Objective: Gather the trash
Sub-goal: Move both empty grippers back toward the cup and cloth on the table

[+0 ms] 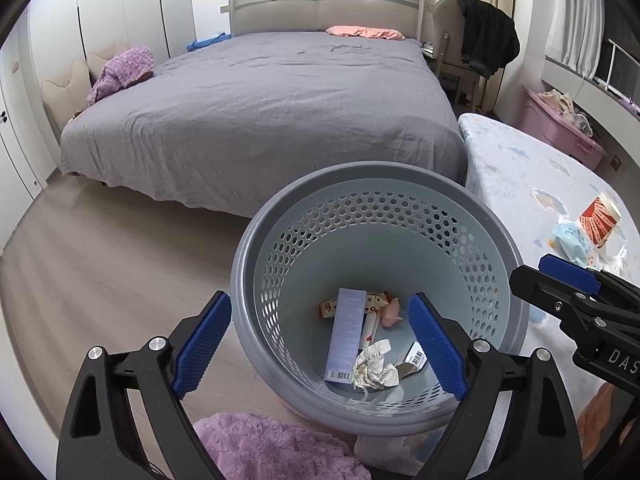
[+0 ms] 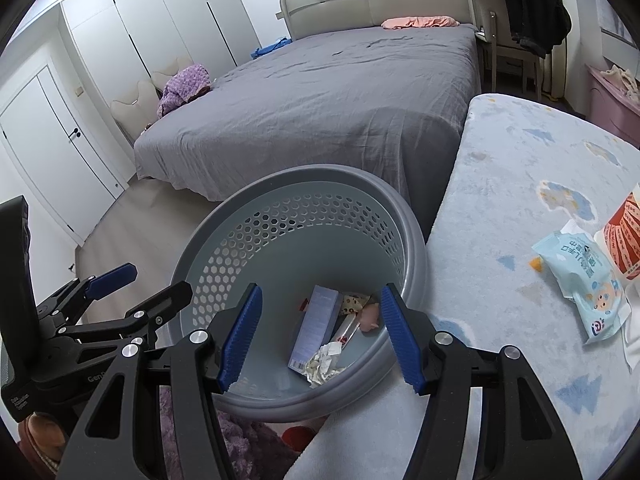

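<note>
A grey perforated trash bin stands on the floor beside a low light-blue patterned mattress. In the bin lie a lavender box, crumpled paper, wrappers and a pink scrap. My left gripper is open wide above the bin's near rim, with nothing between its pads. My right gripper hangs open over the bin too, empty. On the mattress lie a wet-wipes pack and a red-and-white paper cup.
A large bed with a grey sheet fills the background. A purple fluffy cloth lies on the floor under my left gripper. A chair with a black jacket and a pink storage box stand at right; wardrobes at left.
</note>
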Motion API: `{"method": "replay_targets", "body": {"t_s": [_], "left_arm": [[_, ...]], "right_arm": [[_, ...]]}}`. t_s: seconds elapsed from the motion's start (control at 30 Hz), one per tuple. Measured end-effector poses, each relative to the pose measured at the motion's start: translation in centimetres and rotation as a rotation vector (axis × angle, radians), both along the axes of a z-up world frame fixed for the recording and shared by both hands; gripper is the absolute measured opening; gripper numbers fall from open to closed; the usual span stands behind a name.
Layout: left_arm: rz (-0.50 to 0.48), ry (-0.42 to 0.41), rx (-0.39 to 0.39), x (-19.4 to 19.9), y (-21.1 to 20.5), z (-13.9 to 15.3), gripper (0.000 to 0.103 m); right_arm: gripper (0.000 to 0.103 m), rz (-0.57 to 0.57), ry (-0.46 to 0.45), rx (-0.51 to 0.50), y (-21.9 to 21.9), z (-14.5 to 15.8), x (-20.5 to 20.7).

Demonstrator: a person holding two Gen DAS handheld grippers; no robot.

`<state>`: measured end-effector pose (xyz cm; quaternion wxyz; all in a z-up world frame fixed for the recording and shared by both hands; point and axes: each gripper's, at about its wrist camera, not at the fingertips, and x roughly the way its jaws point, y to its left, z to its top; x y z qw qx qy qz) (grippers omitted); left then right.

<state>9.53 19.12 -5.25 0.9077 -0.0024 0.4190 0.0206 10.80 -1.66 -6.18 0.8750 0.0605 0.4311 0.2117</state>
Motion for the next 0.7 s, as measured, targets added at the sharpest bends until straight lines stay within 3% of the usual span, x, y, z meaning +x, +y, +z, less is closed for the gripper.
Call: {"method": "replay_targets", "body": {"t_s": [0.3, 0.7], "left_arm": [[-0.001, -0.004, 0.007, -0.7, -0.8, 0.7, 0.093], [-0.061, -0.012, -0.01, -2.2, -4.9, 1.4, 0.094]], "right_arm": [[0.063, -0.023, -0.008, 0.018, -1.6, 0.5, -1.1], [0.066, -0.12, -0.004, 0.0, -6.6, 0.3, -4.2]]}}
